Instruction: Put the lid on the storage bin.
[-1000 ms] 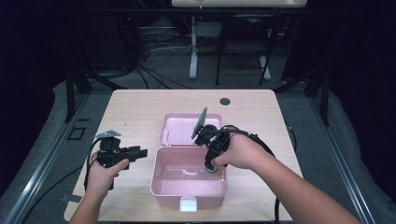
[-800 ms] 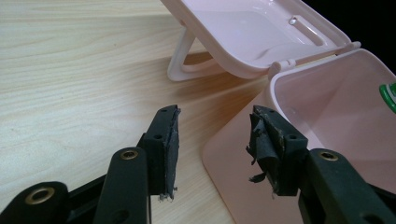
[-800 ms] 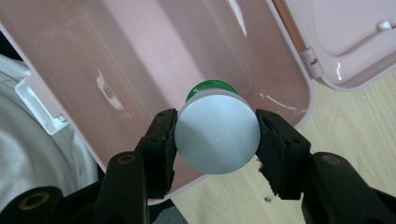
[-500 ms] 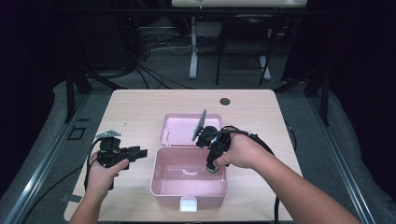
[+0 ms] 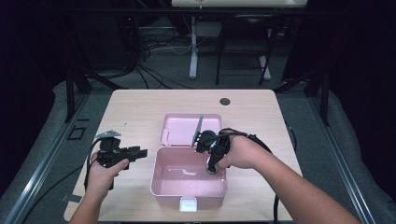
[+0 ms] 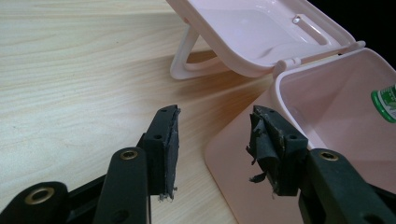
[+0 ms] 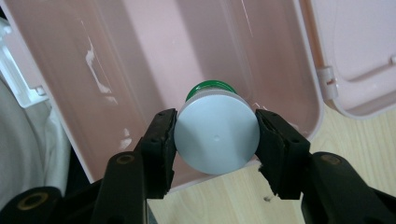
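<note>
An open pink box [image 5: 159, 186] stands near the table's front edge, its lid [image 5: 180, 128] folded back flat behind it. My right gripper [image 5: 212, 164] reaches down into the box's right half. It is shut on a small bottle with a white cap [image 7: 215, 137] and green label, one pad on each side of the cap. The bottle's base hangs low inside the box [image 7: 140, 56]. My left gripper [image 6: 212, 140] is open with nothing between its fingers, just left of the box's outer wall [image 6: 243, 186]. The bottle's green label [image 6: 386, 101] peeks in at the right edge there.
A white latch [image 5: 188, 204] sits on the box's front wall. A dark round grommet [image 5: 225, 101] is set in the table near its far edge. Bare wood lies left of and behind the box. The lid's handle [image 6: 184, 56] rests on the table.
</note>
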Action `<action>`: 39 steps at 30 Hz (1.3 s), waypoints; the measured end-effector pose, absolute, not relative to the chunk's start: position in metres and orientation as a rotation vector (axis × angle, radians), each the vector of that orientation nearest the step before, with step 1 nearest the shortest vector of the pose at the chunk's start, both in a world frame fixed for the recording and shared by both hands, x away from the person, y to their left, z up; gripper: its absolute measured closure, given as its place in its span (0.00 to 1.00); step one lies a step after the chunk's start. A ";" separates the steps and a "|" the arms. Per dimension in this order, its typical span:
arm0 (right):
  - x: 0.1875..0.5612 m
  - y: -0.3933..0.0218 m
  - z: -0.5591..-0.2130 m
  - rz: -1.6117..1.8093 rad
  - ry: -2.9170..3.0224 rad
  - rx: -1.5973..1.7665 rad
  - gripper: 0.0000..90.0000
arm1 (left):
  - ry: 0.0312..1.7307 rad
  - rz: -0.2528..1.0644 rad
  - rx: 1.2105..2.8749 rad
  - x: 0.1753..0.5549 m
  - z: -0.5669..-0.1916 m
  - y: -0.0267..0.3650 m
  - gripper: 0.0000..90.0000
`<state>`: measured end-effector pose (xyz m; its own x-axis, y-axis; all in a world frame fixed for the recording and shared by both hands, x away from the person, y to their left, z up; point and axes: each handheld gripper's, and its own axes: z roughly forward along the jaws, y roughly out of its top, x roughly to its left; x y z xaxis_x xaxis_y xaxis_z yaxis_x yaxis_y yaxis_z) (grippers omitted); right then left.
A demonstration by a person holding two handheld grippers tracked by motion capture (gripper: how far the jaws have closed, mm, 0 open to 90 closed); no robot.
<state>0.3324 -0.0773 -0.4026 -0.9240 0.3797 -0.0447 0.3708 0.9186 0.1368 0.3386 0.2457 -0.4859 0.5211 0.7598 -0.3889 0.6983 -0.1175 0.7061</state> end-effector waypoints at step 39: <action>0.334 -0.065 -0.457 0.040 3.087 0.324 0.56 | 1.222 0.077 1.845 0.341 -0.490 0.247 0.58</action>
<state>0.3335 -0.0655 -0.4565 -0.9775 0.2080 -0.0345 0.2071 0.9779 0.0293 0.3410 0.2471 -0.4905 0.5109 0.7636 -0.3949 0.7079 -0.1130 0.6972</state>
